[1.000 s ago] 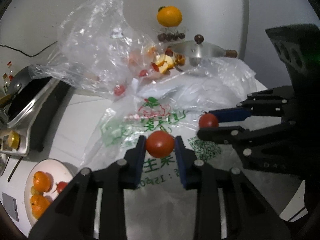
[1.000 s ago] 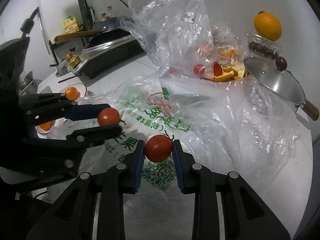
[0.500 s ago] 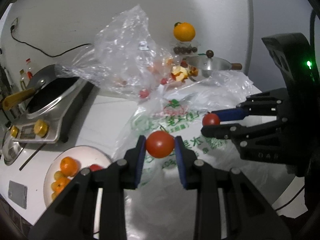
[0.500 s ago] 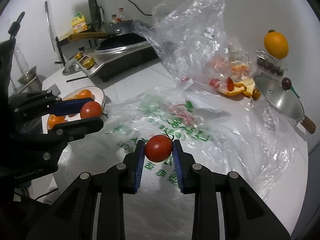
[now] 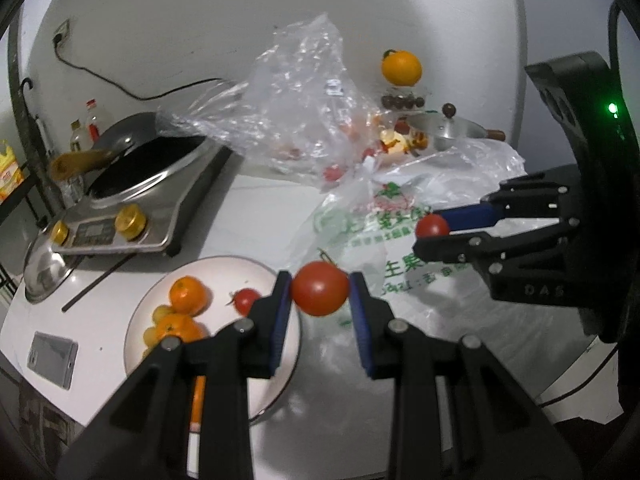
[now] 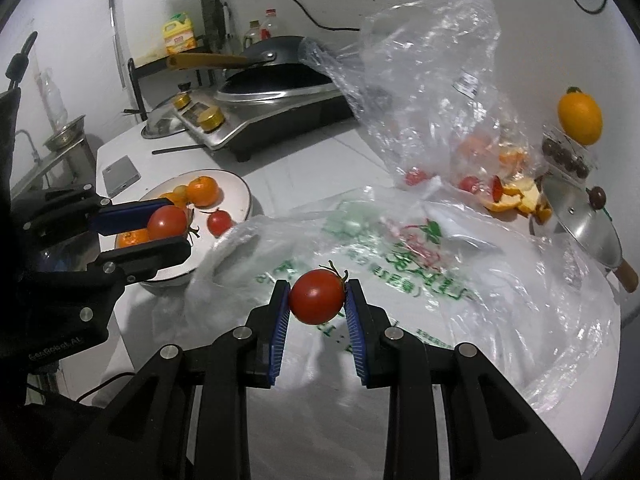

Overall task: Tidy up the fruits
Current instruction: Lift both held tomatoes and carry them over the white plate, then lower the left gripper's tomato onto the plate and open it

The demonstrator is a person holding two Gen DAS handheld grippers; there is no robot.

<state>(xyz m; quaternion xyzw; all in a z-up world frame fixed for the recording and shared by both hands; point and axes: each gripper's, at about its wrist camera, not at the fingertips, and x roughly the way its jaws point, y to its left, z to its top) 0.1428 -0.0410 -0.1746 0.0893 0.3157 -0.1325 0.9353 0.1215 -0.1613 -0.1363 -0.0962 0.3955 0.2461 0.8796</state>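
- The left tongs (image 5: 320, 300), tilted downward, are clamped on a tomato (image 5: 319, 288) above the rim of the white plate (image 5: 224, 270).
- The right tongs (image 6: 317, 304), also tilted down, pinch a second tomato (image 6: 316, 297) over the printed plastic bag (image 6: 420, 272) on the table (image 6: 320, 160).
- The plate carries tangerines (image 5: 189, 295) and a small tomato (image 5: 246, 300).

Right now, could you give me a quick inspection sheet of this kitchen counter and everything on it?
Surface: white counter, partly covered by a printed plastic bag.
Job's things: white plate holding oranges and a small tomato; more fruit and peel in the clear bag.
Clutter: cooker with pan, pot lid, phone, large orange at the wall.
Tools: left tool shut on a tomato beside the plate; right tool shut on another tomato above the printed bag.
Cables: black cable from a wall socket.
Surroundings: bottles, sink.
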